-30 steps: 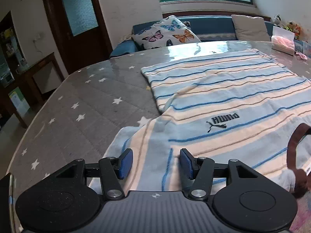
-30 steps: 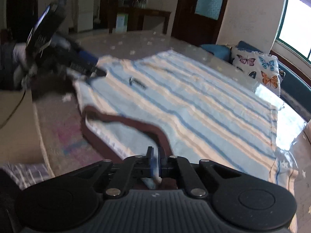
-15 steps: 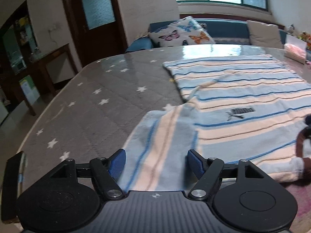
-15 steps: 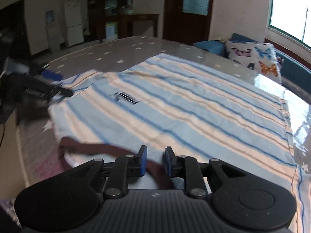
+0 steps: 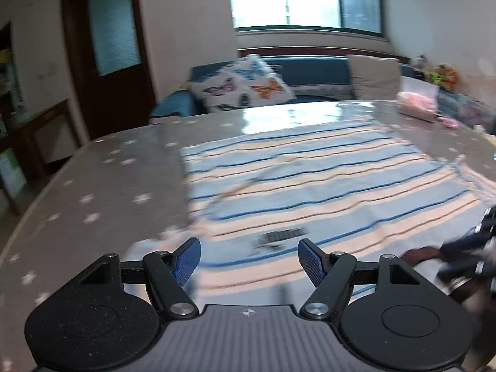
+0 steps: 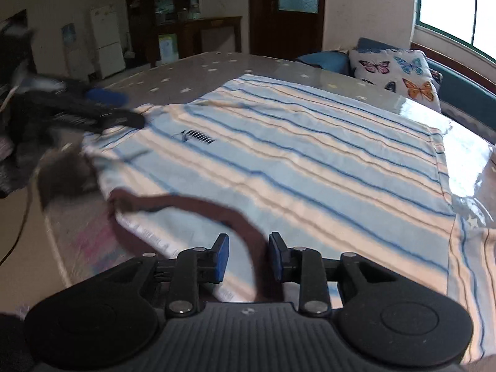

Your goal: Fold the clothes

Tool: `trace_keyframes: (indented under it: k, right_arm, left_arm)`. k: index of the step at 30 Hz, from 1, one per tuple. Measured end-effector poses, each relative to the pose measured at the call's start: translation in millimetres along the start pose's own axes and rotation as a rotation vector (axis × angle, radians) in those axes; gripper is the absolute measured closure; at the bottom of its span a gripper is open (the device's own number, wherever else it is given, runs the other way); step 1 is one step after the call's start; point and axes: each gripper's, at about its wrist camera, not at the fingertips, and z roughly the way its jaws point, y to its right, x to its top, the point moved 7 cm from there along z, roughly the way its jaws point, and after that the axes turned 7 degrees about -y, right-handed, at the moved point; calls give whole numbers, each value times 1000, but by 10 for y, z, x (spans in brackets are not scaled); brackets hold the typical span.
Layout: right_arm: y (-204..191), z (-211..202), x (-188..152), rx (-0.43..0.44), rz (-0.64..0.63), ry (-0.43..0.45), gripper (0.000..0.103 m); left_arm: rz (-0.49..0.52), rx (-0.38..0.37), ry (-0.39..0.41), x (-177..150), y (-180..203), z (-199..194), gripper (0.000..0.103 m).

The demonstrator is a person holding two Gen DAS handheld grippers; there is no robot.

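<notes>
A striped T-shirt is lying spread on the star-print table, w/ folding barely begun; left gripper & right gripper are both hovering apart, gripping nothing.

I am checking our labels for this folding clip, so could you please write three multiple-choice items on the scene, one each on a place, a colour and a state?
1. Where does the striped blue and cream knit shirt lie?
A. on the blue sofa
B. on the grey star-patterned table
C. on the floor

2. What colour is the shirt's collar band?
A. dark brown
B. yellow
C. green

3. How stands the left gripper?
A. shut on the shirt
B. open, gripping nothing
C. shut on a pillow

Answers: 1 B, the shirt is spread flat on the starred tabletop. 2 A, the neckline edge is dark brown. 3 B, its blue pads stand wide apart above the cloth.
</notes>
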Motion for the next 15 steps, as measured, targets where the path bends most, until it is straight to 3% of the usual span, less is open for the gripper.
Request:
trace_keyframes:
  k: [10,15]
  right_arm:
    - [123,-308,-273,14,90,22,69]
    - [469,-589,-271,-70,178,100,65]
  left_arm:
    - [117,-128,-23,150,888,354,31]
    - [179,-143,-41,35,1113,408,31]
